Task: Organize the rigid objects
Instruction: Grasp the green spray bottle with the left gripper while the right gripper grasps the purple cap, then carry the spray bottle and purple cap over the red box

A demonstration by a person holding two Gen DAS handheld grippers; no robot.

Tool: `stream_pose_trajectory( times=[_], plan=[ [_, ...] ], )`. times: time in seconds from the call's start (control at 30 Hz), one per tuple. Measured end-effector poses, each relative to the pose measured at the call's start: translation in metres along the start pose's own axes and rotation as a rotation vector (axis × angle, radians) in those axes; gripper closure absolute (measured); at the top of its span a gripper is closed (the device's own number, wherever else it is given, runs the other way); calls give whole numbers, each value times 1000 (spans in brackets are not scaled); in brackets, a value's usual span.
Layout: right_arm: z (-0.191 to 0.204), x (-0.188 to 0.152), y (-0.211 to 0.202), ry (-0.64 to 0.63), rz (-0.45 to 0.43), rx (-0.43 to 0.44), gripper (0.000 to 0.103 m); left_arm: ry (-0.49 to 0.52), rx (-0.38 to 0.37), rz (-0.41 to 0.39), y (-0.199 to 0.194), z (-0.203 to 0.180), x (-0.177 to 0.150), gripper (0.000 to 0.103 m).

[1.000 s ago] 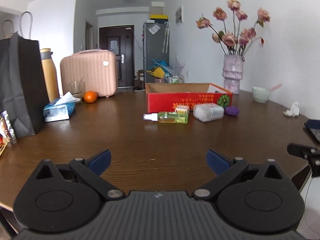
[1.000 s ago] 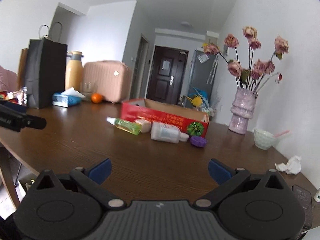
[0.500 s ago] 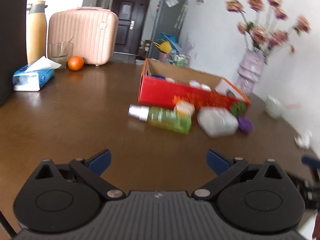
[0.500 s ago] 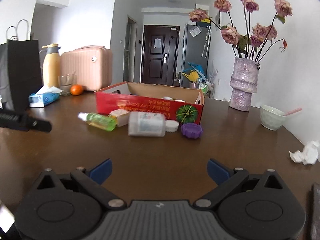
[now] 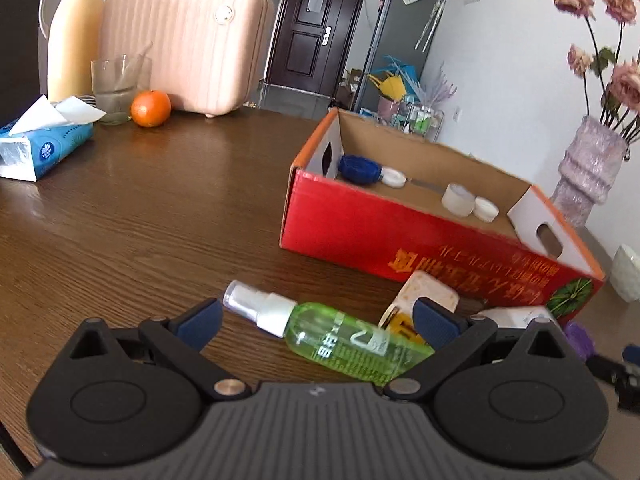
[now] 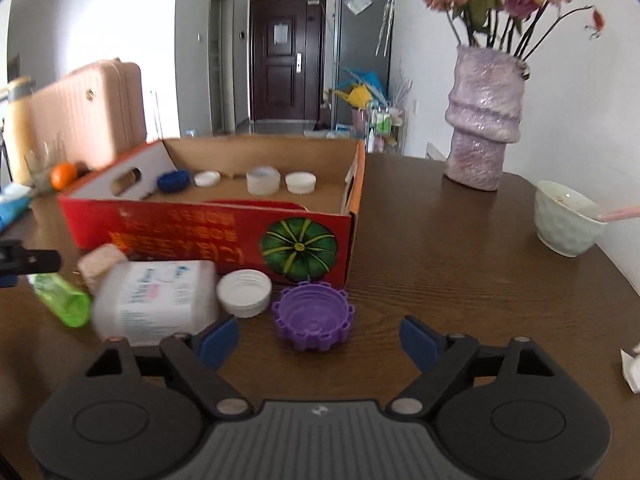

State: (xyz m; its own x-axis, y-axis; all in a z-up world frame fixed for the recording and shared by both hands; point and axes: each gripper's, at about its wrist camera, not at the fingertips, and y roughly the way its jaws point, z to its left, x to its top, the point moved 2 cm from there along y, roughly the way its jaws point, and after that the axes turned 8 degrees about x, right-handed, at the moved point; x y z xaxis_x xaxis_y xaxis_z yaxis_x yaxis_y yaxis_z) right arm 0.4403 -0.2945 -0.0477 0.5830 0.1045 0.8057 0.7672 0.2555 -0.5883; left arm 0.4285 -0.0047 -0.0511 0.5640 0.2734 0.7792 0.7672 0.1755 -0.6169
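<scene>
Now a ridged purple cap point(image 6: 313, 317) lies mouth-up just ahead of the right gripper point(image 6: 319, 339), jaws closing, nothing gripped; left gripper point(image 5: 316, 321) gapes over a green bottle point(image 5: 340, 338)

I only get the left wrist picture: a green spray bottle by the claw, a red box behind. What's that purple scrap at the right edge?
Observer: A purple cap, open side up on the table. It sits just ahead of the right gripper, whose jaws have just been closing but are still open, with the pads clear of it.
Visitor: And the white lump next to it?
Observer: A white bottle lying on its side, with a loose white lid beside it.
Visitor: Anything further right?
Observer: A white bowl with a pink spoon resting in it.
</scene>
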Motion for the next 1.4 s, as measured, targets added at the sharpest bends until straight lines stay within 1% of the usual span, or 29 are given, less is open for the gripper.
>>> stream_pose_trajectory(
  times=[0.1, 0.17, 0.27, 0.33, 0.43, 0.5, 0.53, 0.57, 0.6, 0.63, 0.67, 0.7, 0.77, 0.8, 0.9, 1.0, 1.07, 1.17, 1.2, 1.3, 1.4],
  plan=[
    [-6, 3, 16, 14, 20, 7, 23, -9, 5, 17, 4, 5, -3, 0],
    [-7, 5, 27, 14, 31, 8, 26, -8, 7, 9, 6, 5, -2, 0],
    [-8, 6, 35, 31, 25, 12, 34, 4, 19, 6, 12, 3, 0, 0],
    [-8, 5, 37, 45, 18, 18, 49, -16, 23, 20, 17, 2, 0, 0],
    [-9, 2, 36, 66, 5, 27, 50, -10, 22, 15, 19, -3, -2, 2],
    [-7, 0, 33, 65, 6, 34, 50, 10, -5, 16, 18, -9, -5, 8],
    [-6, -1, 30, 66, 7, 41, 50, 20, -6, 9, 16, -12, -7, 10],
    [-5, -2, 28, 67, 7, 46, 50, 30, -7, 3, 14, -15, -9, 20],
    [-4, -5, 24, 67, 4, 52, 50, 40, -9, -3, 12, -17, -11, 33],
    [-2, -7, 20, 67, 2, 57, 50, 52, -22, -7, 10, -19, -13, 38],
    [-1, -9, 15, 69, -1, 62, 50, 62, -38, -3, 7, -19, -14, 47],
    [-1, -12, 10, 72, -5, 68, 50, 68, -47, 1, 5, -19, -16, 57],
    [0, -16, 0, 80, -11, 76, 50, 70, -58, 15, 0, -15, -19, 70],
    [1, -19, -6, 84, -15, 78, 50, 80, -61, 17, -4, -13, -22, 71],
    [8, -27, -26, 83, -32, 92, 50, 140, -62, 12, -23, -4, -34, 71],
    [19, -40, -51, 73, -50, 105, 50, 218, -54, -6, -49, 10, -53, 71],
    [26, -49, -66, 70, -62, 120, 50, 287, -19, -38, -68, 16, -66, 71],
    [39, -65, -86, 63, -62, 135, 50, 395, 33, -136, -96, 18, -85, 72],
    [44, -69, -92, 56, -63, 139, 50, 418, 34, -166, -105, 18, -89, 72],
    [60, -82, -112, 31, -66, 152, 50, 418, 16, -221, -132, 22, -96, 72],
    [77, -94, -136, 8, -100, 156, 50, 409, 2, -278, -159, 28, -102, 72]
  ],
)
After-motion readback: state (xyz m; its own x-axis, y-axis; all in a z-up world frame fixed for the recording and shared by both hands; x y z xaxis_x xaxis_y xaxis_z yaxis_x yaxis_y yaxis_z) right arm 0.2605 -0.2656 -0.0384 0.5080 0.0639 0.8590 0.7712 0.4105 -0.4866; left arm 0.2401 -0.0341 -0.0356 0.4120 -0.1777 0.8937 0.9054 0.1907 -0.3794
